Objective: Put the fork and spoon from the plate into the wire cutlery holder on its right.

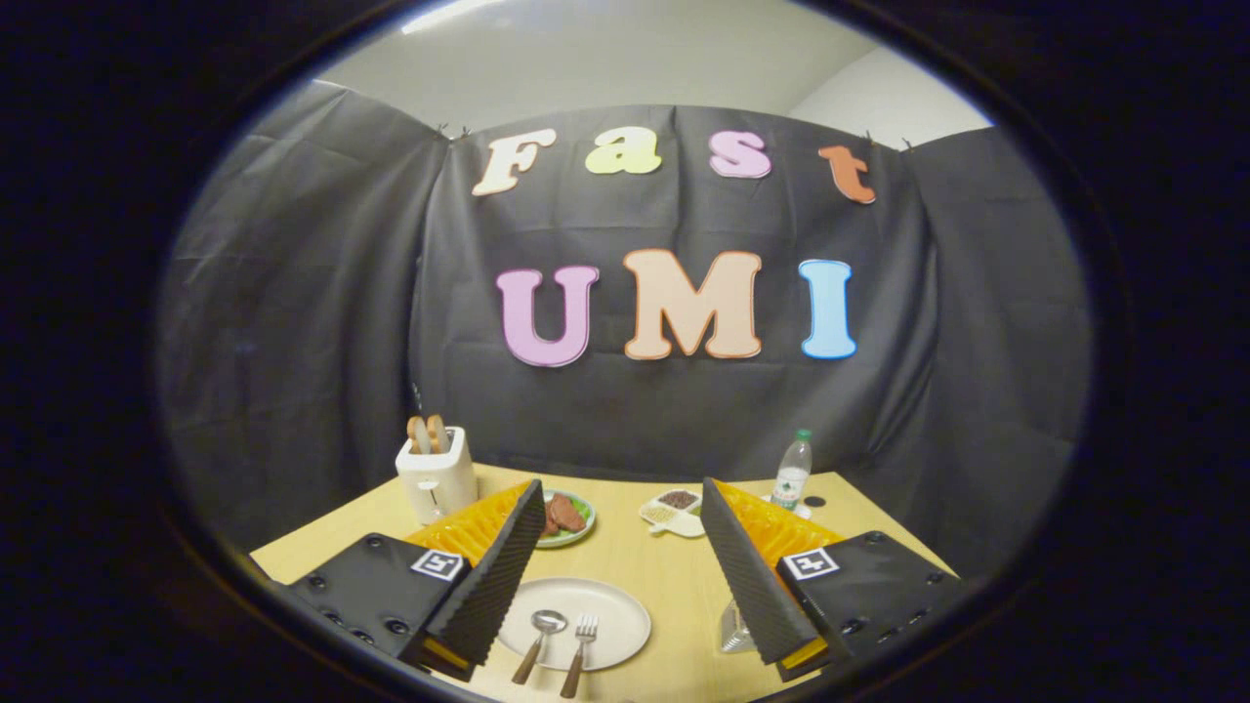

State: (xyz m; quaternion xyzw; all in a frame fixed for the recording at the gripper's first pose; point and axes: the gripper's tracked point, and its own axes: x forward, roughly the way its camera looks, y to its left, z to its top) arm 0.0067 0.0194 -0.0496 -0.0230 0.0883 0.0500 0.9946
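A pale round plate (610, 600) lies on the wooden table between my two fingers. On it rest a spoon (540, 640) and, just to its right, a fork (579, 649), both with brown handles pointing toward me. My gripper (622, 557) is open and wide, held above the plate with nothing between the fingers. Part of the wire cutlery holder (732, 630) peeks out from behind the right finger (752, 576), to the right of the plate; most of it is hidden.
Beyond the fingers stand a white toaster (437, 478) with bread slices, a green plate with brown food (568, 515), a small divided white dish (674, 510) and a water bottle (793, 471). Black cloth walls close the booth behind the table (654, 566).
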